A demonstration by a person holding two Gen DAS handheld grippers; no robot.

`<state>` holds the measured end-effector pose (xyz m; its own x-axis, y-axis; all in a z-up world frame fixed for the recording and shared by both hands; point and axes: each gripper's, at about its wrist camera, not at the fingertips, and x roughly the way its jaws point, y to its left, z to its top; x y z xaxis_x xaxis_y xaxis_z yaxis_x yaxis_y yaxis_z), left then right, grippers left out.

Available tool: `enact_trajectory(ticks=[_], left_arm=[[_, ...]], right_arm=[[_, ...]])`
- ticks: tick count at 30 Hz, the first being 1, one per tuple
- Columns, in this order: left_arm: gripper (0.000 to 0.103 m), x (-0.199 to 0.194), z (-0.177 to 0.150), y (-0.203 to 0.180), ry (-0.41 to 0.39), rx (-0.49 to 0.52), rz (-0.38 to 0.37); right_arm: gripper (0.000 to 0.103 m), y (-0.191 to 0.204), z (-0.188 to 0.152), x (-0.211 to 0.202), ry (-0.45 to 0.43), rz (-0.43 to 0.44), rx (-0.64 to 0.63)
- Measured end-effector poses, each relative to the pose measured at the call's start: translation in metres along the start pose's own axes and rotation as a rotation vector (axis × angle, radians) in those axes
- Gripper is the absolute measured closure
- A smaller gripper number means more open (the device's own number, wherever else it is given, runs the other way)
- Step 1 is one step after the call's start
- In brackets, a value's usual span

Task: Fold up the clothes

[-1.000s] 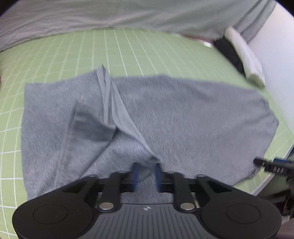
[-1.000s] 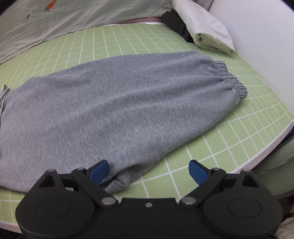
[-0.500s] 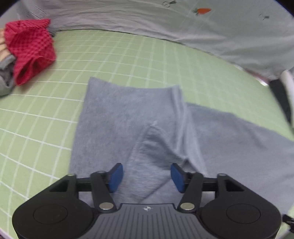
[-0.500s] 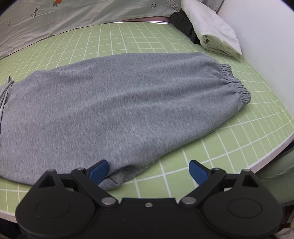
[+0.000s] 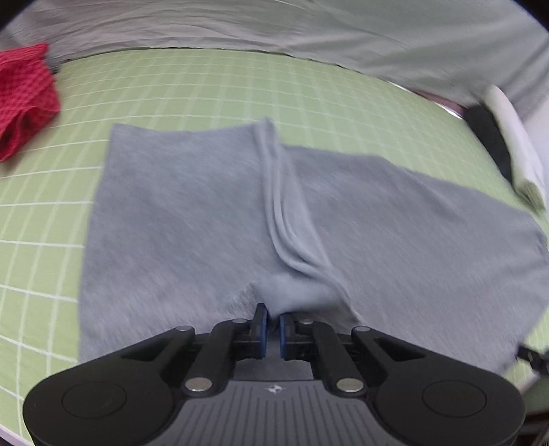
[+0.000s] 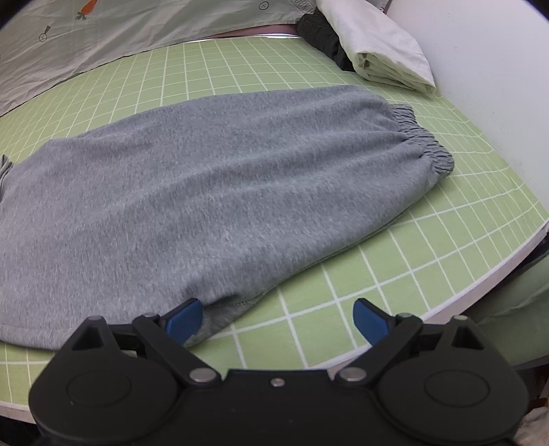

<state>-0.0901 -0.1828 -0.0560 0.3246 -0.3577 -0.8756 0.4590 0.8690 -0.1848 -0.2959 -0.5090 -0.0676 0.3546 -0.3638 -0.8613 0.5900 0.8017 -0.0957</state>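
Observation:
Grey sweatpants (image 5: 192,212) lie flat on the green grid mat (image 5: 206,85). In the left wrist view a raised fold ridge (image 5: 278,206) runs down their middle toward me. My left gripper (image 5: 270,322) is shut on a bunch of the grey fabric at the near edge. In the right wrist view the sweatpants (image 6: 223,178) stretch to an elastic waistband (image 6: 425,140) at the right. My right gripper (image 6: 274,317) is open, its left fingertip (image 6: 183,317) touching the near hem of the pants, its right fingertip (image 6: 369,317) over bare mat.
A red cloth (image 5: 24,99) lies at the mat's far left. A folded white garment (image 6: 381,48) on a dark one (image 6: 324,37) sits at the far right by the wall. A pale patterned sheet (image 6: 137,24) borders the back. The table edge (image 6: 480,284) runs near right.
My left gripper was shut one second ago, open half a second ago, and has shut again on the fabric at the near edge. My right gripper has stayed open and hardly moved.

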Motion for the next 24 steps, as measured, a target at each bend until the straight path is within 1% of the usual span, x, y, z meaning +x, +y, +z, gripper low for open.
enact_trajectory(ticks=[3,4,6,7,9,10,11,12,13,14,16,18,21,24], left_arm=[[0.095,0.001,-0.008,-0.014,0.053,0.073,-0.064],[0.095,0.002,-0.009,-0.018,0.061,0.098,-0.074],[0.092,-0.001,-0.009,-0.025,0.051,0.152,-0.062],[0.089,-0.003,-0.007,-0.026,0.037,0.163,-0.051],[0.068,-0.008,-0.002,-0.022,0.006,0.144,-0.038],[0.061,-0.01,0.001,-0.019,-0.008,0.12,-0.033],[0.04,-0.011,0.005,-0.017,-0.022,0.092,-0.018],[0.021,-0.012,0.008,-0.014,-0.038,0.069,0.005],[0.018,-0.013,0.011,-0.011,-0.055,0.048,0.03],[0.017,-0.013,0.014,-0.009,-0.061,0.029,0.052],[0.016,-0.009,0.018,-0.006,-0.056,-0.008,0.093],[0.012,-0.006,0.022,-0.005,-0.055,-0.046,0.133],[0.009,-0.007,0.026,-0.003,-0.063,-0.102,0.142],[0.008,-0.005,0.03,-0.008,-0.069,-0.144,0.157]], right_arm=[[0.008,0.003,0.0,0.001,0.0,0.008,0.0],[0.008,0.004,0.001,0.002,0.002,0.01,0.002],[0.008,0.004,0.002,0.003,-0.001,0.016,0.002],[0.008,0.004,0.003,0.003,-0.003,0.019,0.0],[0.008,0.004,0.004,0.004,-0.008,0.024,-0.005],[0.008,0.005,0.005,0.004,-0.01,0.026,-0.007],[0.008,0.004,0.007,0.005,-0.013,0.028,-0.009],[0.008,0.004,0.008,0.005,-0.016,0.03,-0.01],[0.008,0.003,0.009,0.006,-0.02,0.033,-0.009],[0.008,0.002,0.011,0.006,-0.026,0.035,-0.006],[0.008,-0.001,0.017,0.006,-0.045,0.038,-0.002],[0.007,-0.007,0.025,0.007,-0.068,0.045,0.006],[0.007,-0.019,0.039,0.012,-0.099,0.047,0.026],[0.006,-0.04,0.054,0.023,-0.122,0.023,0.053]])
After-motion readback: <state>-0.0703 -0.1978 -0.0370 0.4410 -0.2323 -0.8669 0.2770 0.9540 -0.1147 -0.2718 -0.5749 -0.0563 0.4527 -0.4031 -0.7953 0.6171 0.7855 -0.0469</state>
